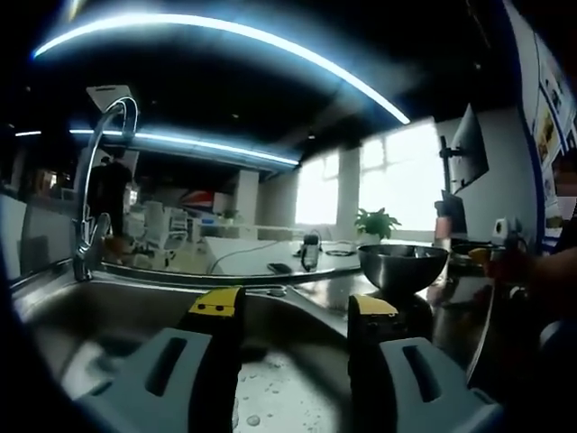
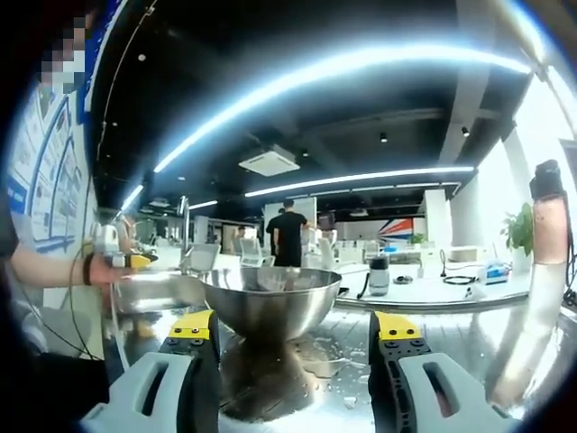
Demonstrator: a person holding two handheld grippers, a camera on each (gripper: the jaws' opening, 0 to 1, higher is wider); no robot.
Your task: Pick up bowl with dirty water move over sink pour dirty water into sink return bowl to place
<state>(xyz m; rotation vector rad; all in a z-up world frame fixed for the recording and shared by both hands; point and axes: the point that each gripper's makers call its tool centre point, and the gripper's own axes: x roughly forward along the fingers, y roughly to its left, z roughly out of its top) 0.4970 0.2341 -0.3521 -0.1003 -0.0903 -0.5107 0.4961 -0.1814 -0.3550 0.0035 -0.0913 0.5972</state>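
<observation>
A steel bowl stands on the steel counter to the right of the sink. My left gripper is open over the sink basin, with nothing between its jaws and the bowl well off to its right. In the right gripper view the same bowl sits close in front on the wet counter. My right gripper is open, its jaws standing apart on either side of the bowl's base without touching it. What the bowl contains is hidden by its rim.
A tall curved faucet rises at the sink's left. Water drops lie on the sink floor. A person's forearm reaches in from the left. A pale bottle stands at the right. Desks, a plant and standing people fill the background.
</observation>
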